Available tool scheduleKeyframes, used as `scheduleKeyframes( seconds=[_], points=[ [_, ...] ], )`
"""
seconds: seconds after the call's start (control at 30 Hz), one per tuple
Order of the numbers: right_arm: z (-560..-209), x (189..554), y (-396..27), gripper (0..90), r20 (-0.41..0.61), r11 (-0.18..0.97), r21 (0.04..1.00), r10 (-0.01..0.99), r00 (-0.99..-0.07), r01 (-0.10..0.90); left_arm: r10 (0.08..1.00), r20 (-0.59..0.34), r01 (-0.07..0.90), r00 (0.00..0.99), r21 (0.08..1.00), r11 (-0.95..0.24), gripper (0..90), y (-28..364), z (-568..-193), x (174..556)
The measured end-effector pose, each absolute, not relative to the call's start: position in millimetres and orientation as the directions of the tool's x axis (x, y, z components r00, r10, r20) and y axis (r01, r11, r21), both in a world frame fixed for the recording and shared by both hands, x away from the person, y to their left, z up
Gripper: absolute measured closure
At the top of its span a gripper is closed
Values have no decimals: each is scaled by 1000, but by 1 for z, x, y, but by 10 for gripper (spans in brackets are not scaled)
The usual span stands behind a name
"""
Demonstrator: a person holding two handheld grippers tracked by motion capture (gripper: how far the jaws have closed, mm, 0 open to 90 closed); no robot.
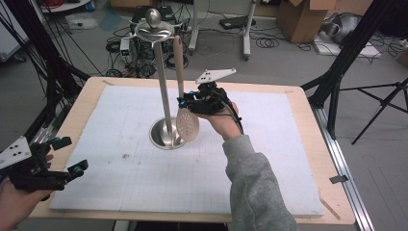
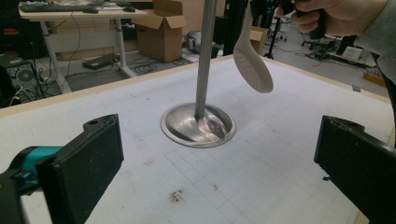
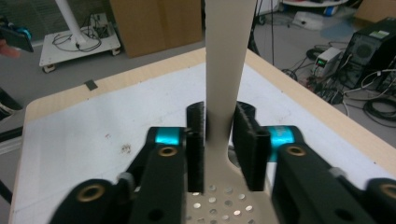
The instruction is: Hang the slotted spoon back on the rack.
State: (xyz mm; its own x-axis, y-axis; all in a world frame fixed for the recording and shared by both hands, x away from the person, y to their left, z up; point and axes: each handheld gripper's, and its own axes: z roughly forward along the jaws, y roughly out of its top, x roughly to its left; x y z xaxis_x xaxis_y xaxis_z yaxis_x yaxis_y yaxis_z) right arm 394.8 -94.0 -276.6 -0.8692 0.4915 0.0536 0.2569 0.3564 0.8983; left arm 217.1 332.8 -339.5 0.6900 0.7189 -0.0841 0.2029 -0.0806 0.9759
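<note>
So the white mat (image 1: 144,192) covers nearly the whole tabletop (image 1: 308,120). A steel utensil stand (image 1: 163,96) sits mid-mat, nearer the far edge. The slotted spoon (image 1: 186,122) hangs on its top hook, bowl just above the base. The right gripper (image 1: 185,102) has its jaws around the handle, slightly loose. The left gripper (image 1: 70,155) waits wide apart at the near-left corner.

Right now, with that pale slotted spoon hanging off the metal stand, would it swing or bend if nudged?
The slotted spoon would probably swing, since it hangs from the stand's top and its bowl is clear of the base. It looks stiff: the handle runs straight. The right gripper brackets its neck, which may steady it.
</note>
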Motion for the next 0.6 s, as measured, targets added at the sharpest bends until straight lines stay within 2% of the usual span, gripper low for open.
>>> scheduleKeyframes(
  seconds=[0.23,0.4,0.6],
  points=[
    [-272,389,-99,638,43,353,903,492,-869,244,719,-83,204,690,976,-82,17,332,-340,219],
    [-268,381,-102,502,35,353,906,486,-873,232,713,-86,203,695,976,-80,17,330,-340,222],
    [-266,369,-107,467,52,342,912,454,-890,227,709,-94,190,699,980,-57,17,328,-336,228]
  ],
)
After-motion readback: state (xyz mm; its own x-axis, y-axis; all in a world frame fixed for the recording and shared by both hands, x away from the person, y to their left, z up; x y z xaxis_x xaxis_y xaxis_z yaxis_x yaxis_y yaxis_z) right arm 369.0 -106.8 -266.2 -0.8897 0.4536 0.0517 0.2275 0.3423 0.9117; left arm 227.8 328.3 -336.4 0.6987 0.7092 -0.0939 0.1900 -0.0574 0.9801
